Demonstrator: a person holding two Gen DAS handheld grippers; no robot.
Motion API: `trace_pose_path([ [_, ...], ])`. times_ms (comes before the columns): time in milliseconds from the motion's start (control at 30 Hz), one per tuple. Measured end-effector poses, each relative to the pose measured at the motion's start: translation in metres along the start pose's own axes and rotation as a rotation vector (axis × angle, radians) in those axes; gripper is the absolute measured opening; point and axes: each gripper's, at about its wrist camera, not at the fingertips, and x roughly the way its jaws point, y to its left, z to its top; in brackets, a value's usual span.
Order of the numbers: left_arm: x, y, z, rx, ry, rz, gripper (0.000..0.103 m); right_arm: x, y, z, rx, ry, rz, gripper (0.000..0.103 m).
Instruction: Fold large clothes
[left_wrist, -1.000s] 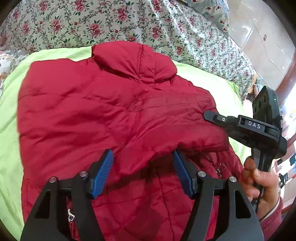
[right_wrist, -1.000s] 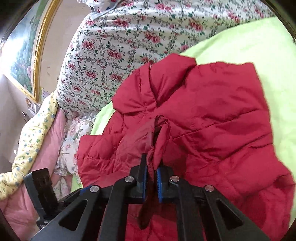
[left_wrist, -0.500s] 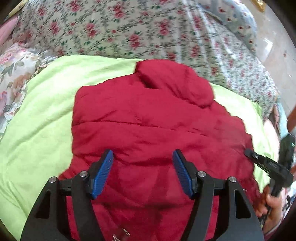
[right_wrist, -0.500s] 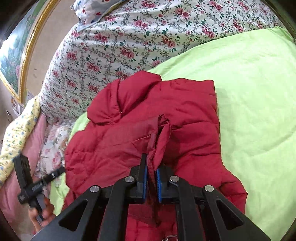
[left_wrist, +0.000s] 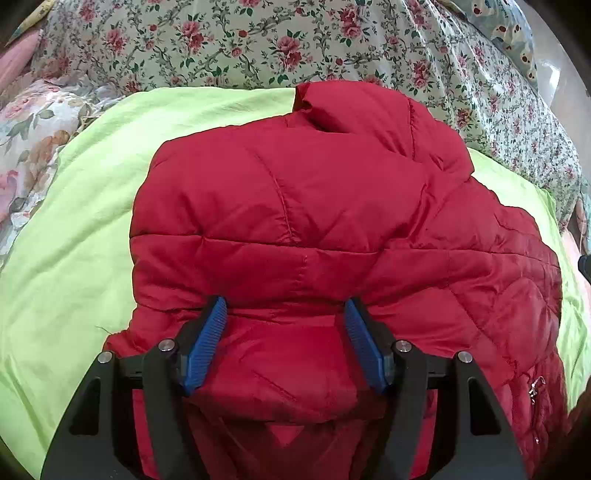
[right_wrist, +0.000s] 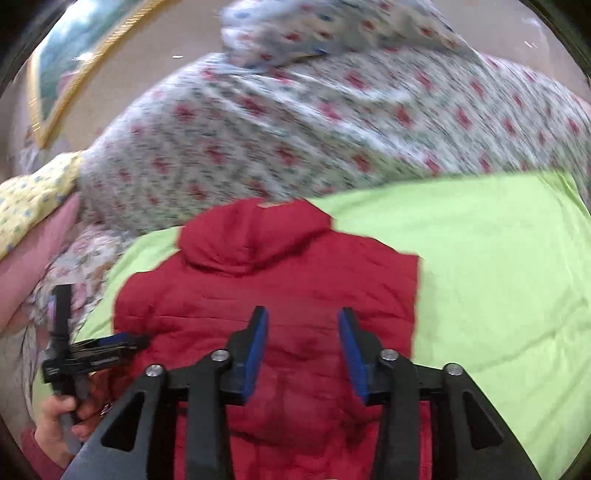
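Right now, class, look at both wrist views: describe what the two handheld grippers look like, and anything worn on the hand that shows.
Each gripper, left and right, has black angular fingers with triangular cut-outs and silver pivot bolts, tipped with ribbed blue pads. The hand gripping the left gripper's black handle wears a dark red sleeve. No cables show.

A lime-green sheet (left_wrist: 74, 236) covers the near part of the bed. Behind the sheet lies a heaped quilt (left_wrist: 229, 44) printed with red roses on pale cloth, and at the sheet's left edge sits bedding with larger faded flowers (left_wrist: 29, 144). In the blurred right wrist view, a beige wall (right_wrist: 155, 48) rises beyond the quilt with a gold-framed picture (right_wrist: 70, 55) on it, and a yellow flowered cloth (right_wrist: 33, 195) lies left of the quilt.
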Motion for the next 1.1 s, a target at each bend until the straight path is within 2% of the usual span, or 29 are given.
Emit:
trace_pose_path([
  [67,0.000,-0.002,-0.002,0.012,-0.013,0.013,0.067,0.014,0.012,-0.006,-0.040,0.042,0.055,0.045],
  [167,-0.001,-0.001,-0.002,0.017,-0.018,0.010,0.067,0.041,0.014,-0.024,-0.079,0.112,0.021,0.045],
  [267,-0.005,0.000,-0.003,0.020,-0.026,0.002,0.066,0.069,-0.006,-0.041,-0.028,0.199,-0.009,0.045],
  [333,-0.012,-0.001,-0.005,0.018,-0.043,-0.003,0.066,0.078,-0.017,-0.044,0.008,0.217,-0.008,0.042],
  [533,-0.035,-0.005,-0.006,0.019,-0.101,-0.065,0.066,0.082,-0.017,-0.046,0.004,0.224,-0.045,0.042],
  [700,-0.012,-0.006,-0.007,0.041,-0.022,-0.009,0.067,0.083,-0.018,-0.048,-0.006,0.224,-0.070,0.042],
  [1100,-0.005,-0.007,-0.009,0.045,0.000,0.006,0.069,0.088,-0.009,-0.050,-0.059,0.220,-0.136,0.042],
])
